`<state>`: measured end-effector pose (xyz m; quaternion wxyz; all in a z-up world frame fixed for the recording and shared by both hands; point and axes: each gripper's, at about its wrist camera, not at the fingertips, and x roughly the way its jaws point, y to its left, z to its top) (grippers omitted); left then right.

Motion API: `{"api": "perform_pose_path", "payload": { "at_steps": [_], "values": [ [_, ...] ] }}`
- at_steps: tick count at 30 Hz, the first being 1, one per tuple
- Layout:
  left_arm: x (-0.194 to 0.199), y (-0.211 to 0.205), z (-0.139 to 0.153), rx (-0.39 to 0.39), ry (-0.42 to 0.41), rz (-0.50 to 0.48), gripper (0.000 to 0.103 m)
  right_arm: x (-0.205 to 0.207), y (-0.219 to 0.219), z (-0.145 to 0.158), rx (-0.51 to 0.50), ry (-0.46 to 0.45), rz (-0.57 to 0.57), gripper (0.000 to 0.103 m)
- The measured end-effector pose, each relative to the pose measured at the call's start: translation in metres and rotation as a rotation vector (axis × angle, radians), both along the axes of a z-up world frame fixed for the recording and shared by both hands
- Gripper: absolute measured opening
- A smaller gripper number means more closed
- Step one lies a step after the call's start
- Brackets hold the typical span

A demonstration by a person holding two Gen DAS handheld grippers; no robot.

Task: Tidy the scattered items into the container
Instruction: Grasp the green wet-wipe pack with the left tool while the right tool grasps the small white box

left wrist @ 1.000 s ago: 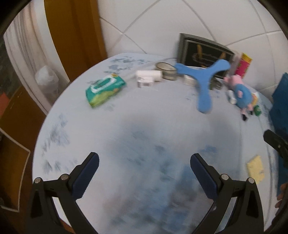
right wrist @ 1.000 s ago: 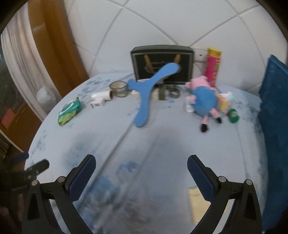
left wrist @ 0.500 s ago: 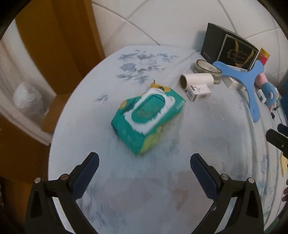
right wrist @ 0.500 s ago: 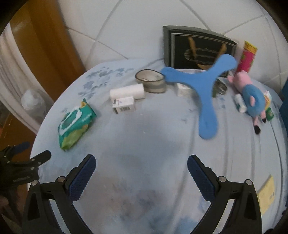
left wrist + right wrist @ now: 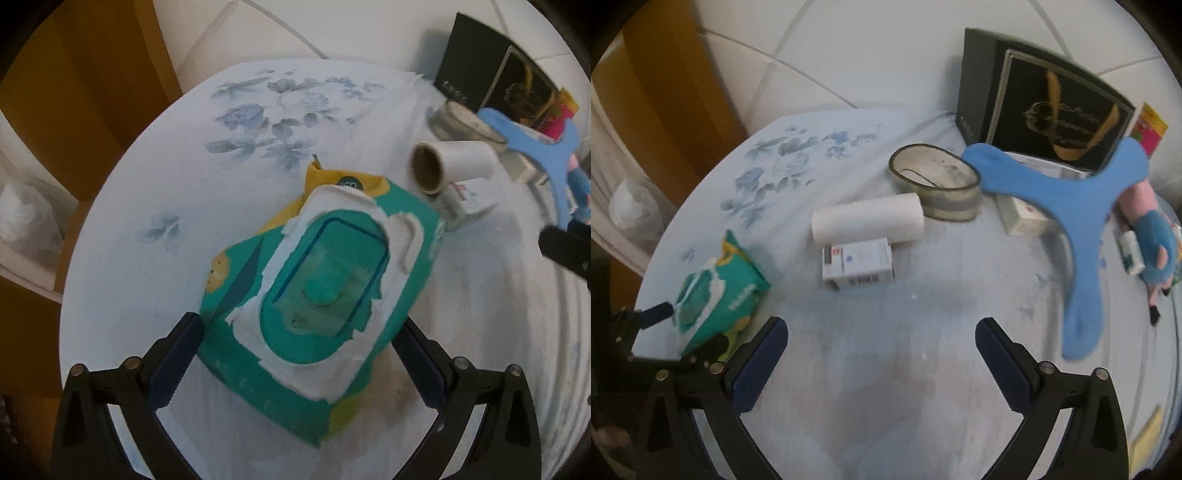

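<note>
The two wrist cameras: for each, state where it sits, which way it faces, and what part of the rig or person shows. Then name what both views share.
Left wrist: on the left gripper, looking down along its open fingers, which straddle the green wipes pack; the right gripper's tip shows at the right edge.
Right wrist: on the right gripper, facing across the table toward the wall; open, empty fingers show, left gripper at far left.
Shared: wipes pack, white roll, small white box, blue boomerang.
</note>
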<state>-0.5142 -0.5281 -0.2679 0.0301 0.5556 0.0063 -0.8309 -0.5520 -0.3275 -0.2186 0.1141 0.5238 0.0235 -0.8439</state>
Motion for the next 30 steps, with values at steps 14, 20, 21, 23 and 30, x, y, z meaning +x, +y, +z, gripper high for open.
{"api": "perform_pose_path", "payload": {
  "at_steps": [14, 20, 21, 23, 30],
  "values": [
    [-0.011, 0.001, 0.000, -0.037, 0.086, 0.051, 0.082, -0.050, -0.026, -0.055, -0.015, -0.007, 0.047, 0.103],
    [-0.012, 0.006, 0.002, -0.038, 0.080, 0.085, 0.074, -0.053, -0.032, -0.066, 0.044, 0.023, 0.066, 0.063],
    [-0.010, 0.006, 0.004, -0.030, 0.086, 0.088, 0.070, -0.052, -0.032, -0.066, 0.037, 0.015, 0.075, 0.063],
    [-0.005, 0.007, 0.010, -0.001, 0.091, 0.089, 0.065, -0.049, -0.030, -0.063, 0.030, 0.007, 0.087, 0.062],
    [0.020, 0.025, 0.034, 0.029, 0.115, 0.075, 0.063, -0.013, -0.010, -0.039, 0.001, 0.009, 0.085, 0.062]
  ]
}}
